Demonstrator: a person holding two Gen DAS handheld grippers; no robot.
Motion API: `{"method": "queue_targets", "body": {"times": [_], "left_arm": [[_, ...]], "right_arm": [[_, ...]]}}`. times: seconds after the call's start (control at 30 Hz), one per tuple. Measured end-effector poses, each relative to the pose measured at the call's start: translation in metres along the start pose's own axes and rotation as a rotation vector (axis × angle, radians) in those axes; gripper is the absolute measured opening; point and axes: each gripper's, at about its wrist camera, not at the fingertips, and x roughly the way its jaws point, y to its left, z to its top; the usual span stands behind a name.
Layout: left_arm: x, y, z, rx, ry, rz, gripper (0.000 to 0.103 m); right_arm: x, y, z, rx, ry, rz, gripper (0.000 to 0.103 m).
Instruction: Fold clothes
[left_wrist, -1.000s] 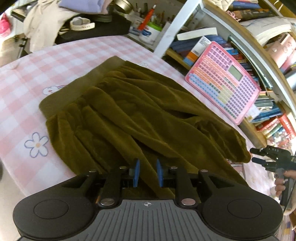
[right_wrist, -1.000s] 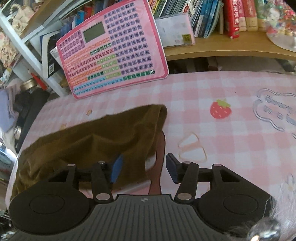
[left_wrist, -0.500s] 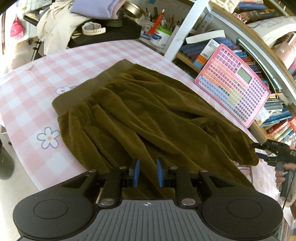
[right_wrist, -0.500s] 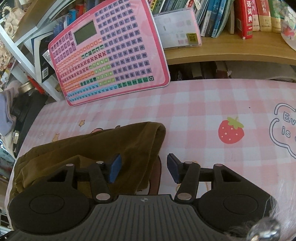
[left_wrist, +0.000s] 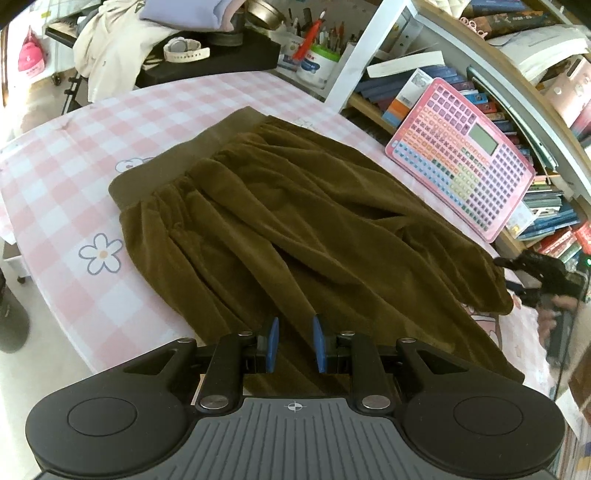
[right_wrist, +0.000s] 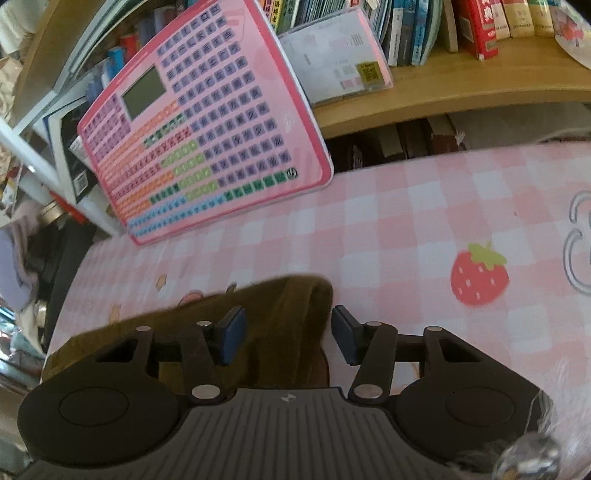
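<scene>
The olive trousers (left_wrist: 295, 229) stretched from each open, empty hand-held gripper, left (left_wrist: 294, 347) and right (right_wrist: 286, 338), toward 11 o'clock.

Legible text: almost none. Red book spine (right_wrist: 476, 27), right wrist view: white Chinese character "典", partly cut off. Pink key board (right_wrist: 207, 147): key glyphs blurred, unreadable. Plastic sleeve label (right_wrist: 365, 74): print too small. Left wrist view: nothing legible.

The skirt (left_wrist: 303, 229) lies on the table (left_wrist: 74, 155). The toy board (left_wrist: 465, 155) leans on the bookshelf (right_wrist: 461, 85) behind it. Each gripper sits at the skirt's near edge.
</scene>
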Motion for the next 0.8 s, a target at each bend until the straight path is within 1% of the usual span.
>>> {"method": "queue_targets", "body": {"times": [0.03,0.07,0.1,0.13,0.17,0.23,0.33,0.37,0.43,0.47,0.53,0.6,0.63,0.7,0.73,0.8], "left_arm": [[0.0,0.0,-0.001,0.001,0.003,0.001,0.022],[-0.001,0.0,-0.002,0.002,0.005,0.002,0.022],[-0.001,0.0,-0.003,0.002,0.007,0.002,0.021],[-0.003,0.001,-0.003,0.001,0.008,0.0,0.022],[-0.003,0.001,-0.004,0.001,0.008,-0.002,0.022],[-0.004,0.003,-0.004,-0.001,0.007,0.001,0.022],[-0.002,0.005,-0.003,-0.014,0.005,-0.002,0.022],[-0.001,0.006,-0.002,-0.017,0.005,-0.006,0.022],[0.003,0.005,-0.002,-0.022,0.009,-0.017,0.021],[0.005,0.004,-0.002,-0.019,0.014,-0.025,0.022],[0.011,0.001,-0.001,-0.013,0.025,-0.041,0.022],[0.016,-0.001,-0.001,-0.007,0.034,-0.057,0.021],[0.018,-0.003,0.0,-0.005,0.036,-0.064,0.021],[0.02,-0.006,0.0,0.002,0.038,-0.074,0.022],[0.02,-0.007,0.001,0.005,0.039,-0.079,0.022],[0.019,-0.006,0.001,0.0,0.037,-0.077,0.022]], "right_arm": [[0.003,0.001,0.002,-0.004,-0.002,-0.012,0.043],[0.005,0.002,0.004,-0.008,-0.003,-0.023,0.037],[0.006,0.003,0.005,-0.012,0.0,-0.026,0.025],[0.007,0.004,0.005,-0.017,0.005,-0.026,0.018],[0.007,0.005,0.005,-0.022,0.01,-0.021,0.006],[-0.006,0.008,0.004,-0.018,-0.009,0.016,0.004],[-0.03,0.014,0.003,-0.007,-0.05,0.08,0.003],[-0.041,0.017,0.001,-0.003,-0.067,0.113,0.003],[-0.072,0.026,-0.005,-0.003,-0.101,0.219,0.003],[-0.091,0.034,-0.009,-0.023,-0.117,0.279,0.003],[-0.13,0.054,-0.014,-0.089,-0.15,0.41,0.003],[-0.165,0.073,-0.015,-0.153,-0.189,0.561,0.003],[-0.176,0.079,-0.013,-0.169,-0.215,0.611,0.003],[-0.19,0.088,-0.006,-0.189,-0.267,0.663,0.003],[-0.19,0.091,-0.001,-0.192,-0.284,0.641,0.003],[-0.172,0.092,0.01,-0.225,-0.314,0.463,0.003]]}}
